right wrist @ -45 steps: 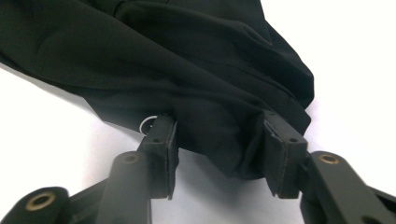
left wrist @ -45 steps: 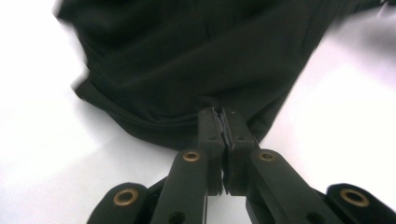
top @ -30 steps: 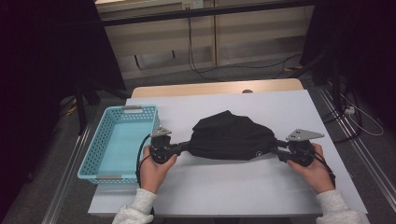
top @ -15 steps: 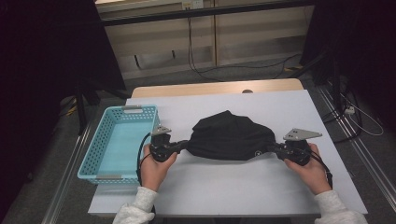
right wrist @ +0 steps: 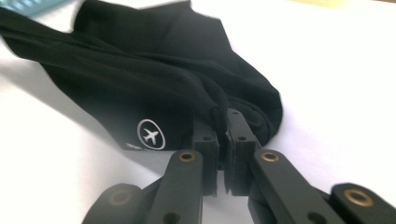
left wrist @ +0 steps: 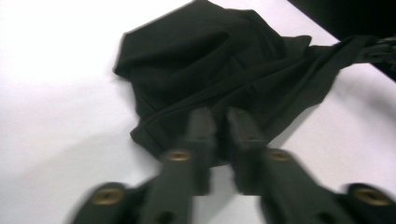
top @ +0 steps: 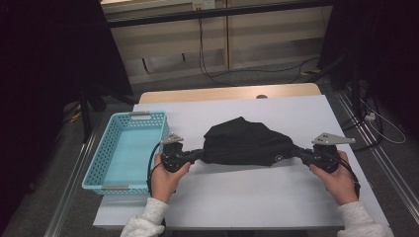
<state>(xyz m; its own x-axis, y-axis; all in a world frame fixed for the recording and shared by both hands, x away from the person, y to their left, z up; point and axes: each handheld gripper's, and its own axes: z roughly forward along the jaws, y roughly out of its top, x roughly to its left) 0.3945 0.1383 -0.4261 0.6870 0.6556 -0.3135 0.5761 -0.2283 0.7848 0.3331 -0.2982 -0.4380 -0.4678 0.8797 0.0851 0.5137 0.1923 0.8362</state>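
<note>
The black garment (top: pixel 244 143) is lying in a loose heap on the white table (top: pixel 247 197), stretched between the two grippers, with the light-blue basket (top: pixel 99 163) sitting just beyond the left gripper's outer side.

The right gripper (right wrist: pixel 223 122) is pinching a gathered fold at the cloth's near end; its jaws are standing almost together with the fabric bunched between them, and a small white aeroplane logo (right wrist: pixel 151 134) is showing just to one side of them. The left gripper (left wrist: pixel 219 122) is sitting at the opposite end of the cloth. Its jaws have just been opening a little, and a narrow gap is showing between them with dark fabric lying directly ahead and under the tips; whether the pads are pressing on the cloth cannot be told from the blurred frame.

The garment is looking thin, light and entirely limp, so it is likely sagging and folding wherever it is unsupported. It seems neither fragile nor heavy, but smooth fabric may be slipping out of a shallow pinch. A sound hold is probably a thick bunched edge or hem at each end, taken deep between the jaws.
</note>
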